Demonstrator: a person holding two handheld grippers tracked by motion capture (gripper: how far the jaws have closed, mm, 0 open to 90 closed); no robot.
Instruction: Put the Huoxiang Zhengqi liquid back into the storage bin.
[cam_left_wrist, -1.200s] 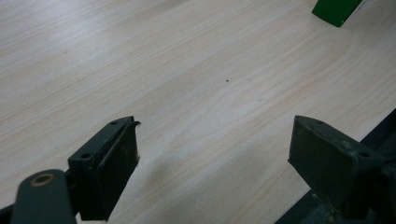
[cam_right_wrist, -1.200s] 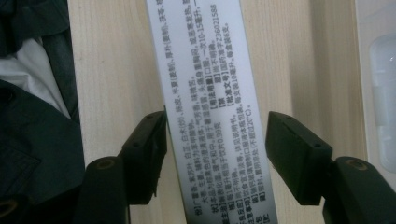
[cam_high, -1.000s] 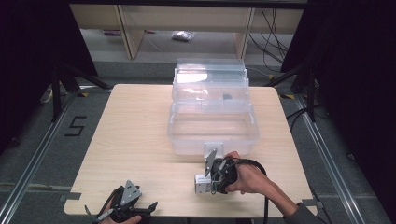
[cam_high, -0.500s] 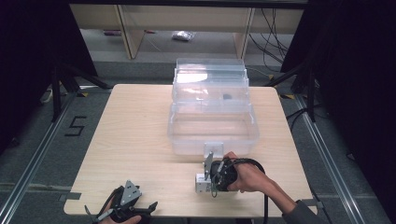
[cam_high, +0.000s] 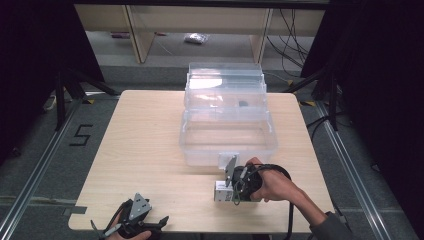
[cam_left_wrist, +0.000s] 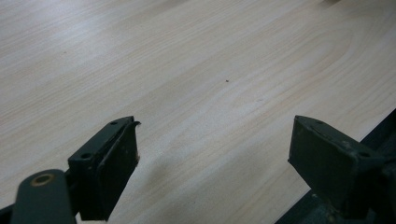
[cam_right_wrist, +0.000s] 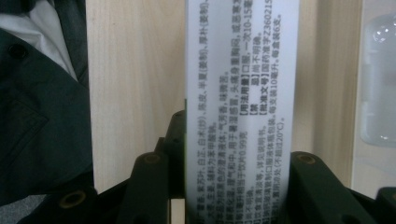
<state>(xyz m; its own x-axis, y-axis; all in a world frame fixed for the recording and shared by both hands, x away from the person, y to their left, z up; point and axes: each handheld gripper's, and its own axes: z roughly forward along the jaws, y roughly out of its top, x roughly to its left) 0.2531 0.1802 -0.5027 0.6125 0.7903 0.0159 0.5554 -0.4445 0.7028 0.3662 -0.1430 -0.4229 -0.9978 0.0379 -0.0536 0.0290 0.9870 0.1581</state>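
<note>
The right gripper is clamped on a white box at lower centre of the high view, just below the clear bin. The box's long axis runs straight out between those 2 jaws. The left gripper, jaws apart on nothing, sits at lower left, well apart.

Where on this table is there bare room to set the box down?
The widest bare patch is the table left of the clear bin, running down to the left claw. A narrower strip lies right of the bin. It is crowded just in front of the bin, where the right claw grips the white box.
</note>
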